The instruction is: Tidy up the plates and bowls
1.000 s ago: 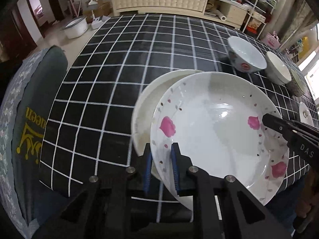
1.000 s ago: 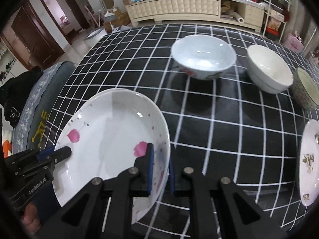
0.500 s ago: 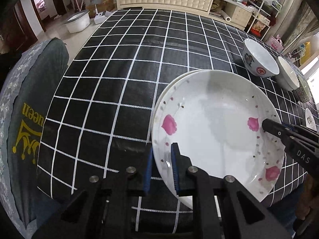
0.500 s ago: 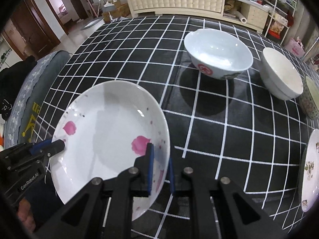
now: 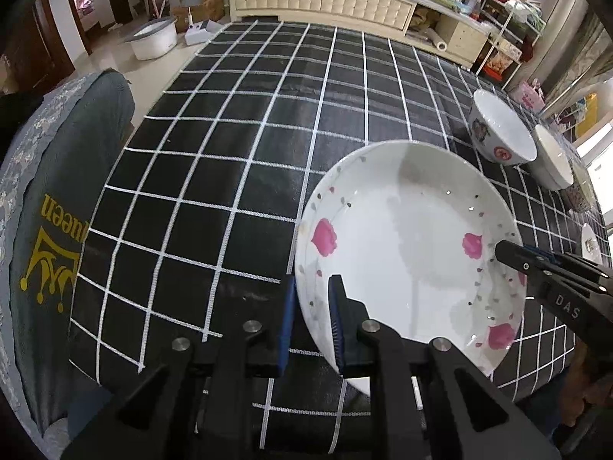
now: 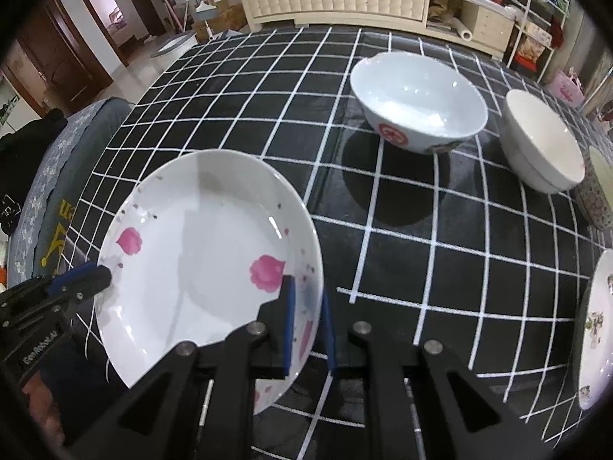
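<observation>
In the left wrist view the left gripper is clamped on the near-left rim of the pink-flowered plate, its two blue pads nearly together with the rim's thin edge running between them, so the plate fans out ahead and to the right of the fingers; the right gripper comes in from the far right and bites the opposite rim, which I judge is why the plate sits level instead of sagging from a single pinch; beyond the fingertips, further right, the red-marked bowl and the plain white bowl stand side by side on the checked tablecloth, probably waiting to be nested in their turn. In the right wrist view the right gripper is likewise closed down to a narrow slot on the plate's right rim, the dish spreading left of its fingers towards the left gripper, which grips the far-left edge; ahead of the fingers the red-marked bowl and the white bowl stand apart from the plate; a patterned plate lies well to the right at the frame's edge, a likely partner for stacking; whether the held plate already rests on anything beneath it I cannot tell.
</observation>
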{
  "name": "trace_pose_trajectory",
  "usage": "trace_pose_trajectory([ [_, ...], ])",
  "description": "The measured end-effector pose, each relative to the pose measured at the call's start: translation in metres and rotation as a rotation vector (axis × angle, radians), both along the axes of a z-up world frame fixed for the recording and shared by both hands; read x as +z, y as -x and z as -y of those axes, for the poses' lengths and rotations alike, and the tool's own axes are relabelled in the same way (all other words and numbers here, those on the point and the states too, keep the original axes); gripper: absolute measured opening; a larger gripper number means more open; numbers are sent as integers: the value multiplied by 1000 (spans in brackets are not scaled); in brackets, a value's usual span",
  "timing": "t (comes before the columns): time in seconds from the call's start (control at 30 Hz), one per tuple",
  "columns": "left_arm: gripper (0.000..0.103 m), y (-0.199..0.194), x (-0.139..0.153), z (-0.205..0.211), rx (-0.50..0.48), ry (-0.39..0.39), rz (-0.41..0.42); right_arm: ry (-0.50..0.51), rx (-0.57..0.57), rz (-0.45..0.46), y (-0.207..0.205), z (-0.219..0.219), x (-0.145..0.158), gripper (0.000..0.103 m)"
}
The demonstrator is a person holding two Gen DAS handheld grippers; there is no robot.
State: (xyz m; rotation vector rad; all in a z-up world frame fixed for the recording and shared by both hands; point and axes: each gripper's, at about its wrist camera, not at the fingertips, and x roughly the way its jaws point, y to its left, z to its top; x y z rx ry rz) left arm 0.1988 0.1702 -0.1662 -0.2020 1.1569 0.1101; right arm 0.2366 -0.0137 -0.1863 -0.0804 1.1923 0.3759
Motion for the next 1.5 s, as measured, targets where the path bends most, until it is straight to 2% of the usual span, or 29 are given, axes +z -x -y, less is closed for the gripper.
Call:
trace_pose_trajectory([
  [0.27,18,9,32,27,-69,-15,65,-36,-27,30,13,22,25,18],
  [0.37,18,10,41,44,-104,-16,79,-41,-51,50,18,39,37,23],
  [0.43,18,10,47,58,-124,-16,85,-47,-73,70,24,56,47,31],
  [0.8,18,12,78,170,-300,-6,133,-56,-223,149,53,160,84,40],
  [1.17,18,1,74,299,-504,6,112,-36,-381,160,72,269,87,46],
  [1.23,18,-2,74,318,-531,6,107,-34,-412,162,76,288,86,52],
  [1.5,18,-16,64,378,-625,12,79,-26,-505,131,83,346,73,56],
])
